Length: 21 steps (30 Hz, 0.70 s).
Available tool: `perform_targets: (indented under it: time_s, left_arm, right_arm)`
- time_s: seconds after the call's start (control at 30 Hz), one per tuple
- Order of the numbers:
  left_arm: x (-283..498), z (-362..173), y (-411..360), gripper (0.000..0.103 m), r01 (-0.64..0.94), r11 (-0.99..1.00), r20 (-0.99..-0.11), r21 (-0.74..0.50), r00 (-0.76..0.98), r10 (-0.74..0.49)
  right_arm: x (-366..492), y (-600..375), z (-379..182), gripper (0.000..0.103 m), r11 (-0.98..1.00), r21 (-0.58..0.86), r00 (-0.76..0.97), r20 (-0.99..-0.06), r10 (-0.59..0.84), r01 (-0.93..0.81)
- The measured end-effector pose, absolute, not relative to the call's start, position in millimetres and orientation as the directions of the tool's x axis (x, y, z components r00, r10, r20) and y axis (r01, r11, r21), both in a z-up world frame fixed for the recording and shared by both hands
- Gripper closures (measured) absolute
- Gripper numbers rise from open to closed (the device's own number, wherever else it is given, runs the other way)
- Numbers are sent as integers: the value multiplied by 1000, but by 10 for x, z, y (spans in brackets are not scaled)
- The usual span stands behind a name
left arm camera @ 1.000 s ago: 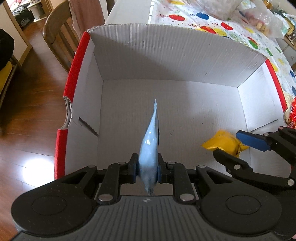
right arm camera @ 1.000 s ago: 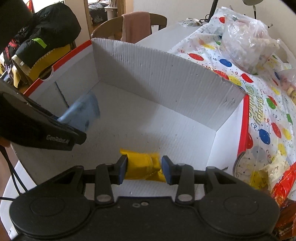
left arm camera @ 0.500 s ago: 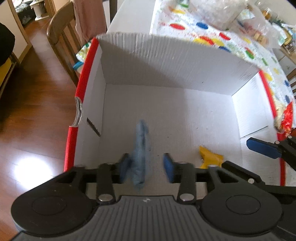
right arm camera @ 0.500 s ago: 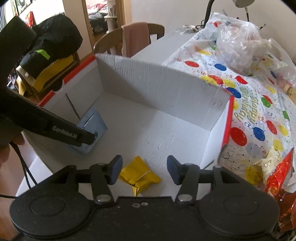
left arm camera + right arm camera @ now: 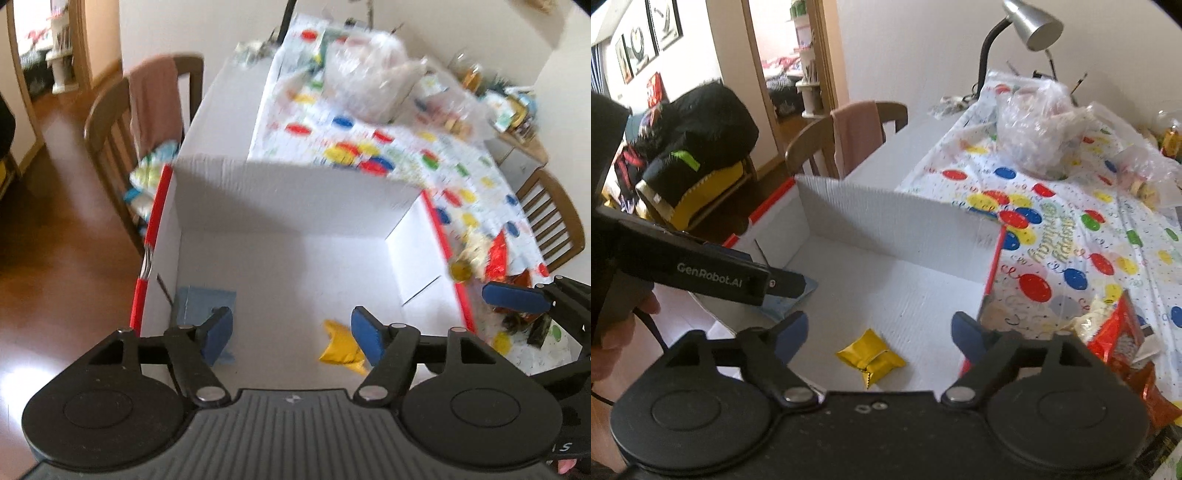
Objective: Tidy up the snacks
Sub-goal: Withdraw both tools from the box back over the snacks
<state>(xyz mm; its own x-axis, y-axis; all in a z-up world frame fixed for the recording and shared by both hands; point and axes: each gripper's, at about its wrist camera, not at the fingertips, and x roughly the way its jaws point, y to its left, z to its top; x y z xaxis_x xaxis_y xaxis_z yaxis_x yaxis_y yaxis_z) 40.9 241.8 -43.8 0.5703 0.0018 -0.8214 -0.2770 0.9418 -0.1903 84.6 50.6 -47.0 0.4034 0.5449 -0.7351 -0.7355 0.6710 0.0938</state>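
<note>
two snack packets are seen already inside the white cardboard box (image 5: pixel 288 206): a pale blue packet (image 5: pixel 205 301) is lodged in the near left corner, leaning against the left wall, and a yellow packet (image 5: pixel 870 358) is lying flat on the box floor towards the near right. the two are kept well apart, with bare floor between them.

the left gripper (image 5: pixel 291 332) is held above the near edge of the box with its jaws spread wide and nothing between them; the blue packet is partly hidden behind its left finger but is not touched, as far as can be told. the right gripper (image 5: pixel 879 334) is likewise spread wide and empty, and the yellow packet is seen below and between its fingers, not gripped.

so a first part of the sorting is judged to be done: two items are in the box and both tools are released. more is judged to be left. on the balloon-patterned tablecloth (image 5: pixel 1071 236), just outside the right wall of the box, a red snack bag (image 5: pixel 1115 332) and some pale wrappers beside it are still lying loose, and clear plastic bags (image 5: pixel 1034 129) with contents that cannot be made out are piled further back. the left view is blurred, so finer detail there cannot be read.
</note>
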Motion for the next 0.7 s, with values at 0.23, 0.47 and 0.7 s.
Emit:
perform_targets:
  time_s: [0.23, 0.47, 0.7]
  left_arm:
    - [260, -224, 2106, 26, -212, 961, -761, -179, 649, 2]
    - [197, -88, 1729, 17, -148, 971, -696, -186, 718, -24]
    - [292, -136, 1217, 17, -100, 977, -706, -187, 705, -63]
  right_arm:
    - [747, 171, -293, 2, 696, 119, 446, -689, 571, -708]
    - [741, -327, -286, 0, 754, 148, 502, -663, 555, -640]
    - [795, -970, -362, 0, 811, 160, 546, -666, 509, -563]
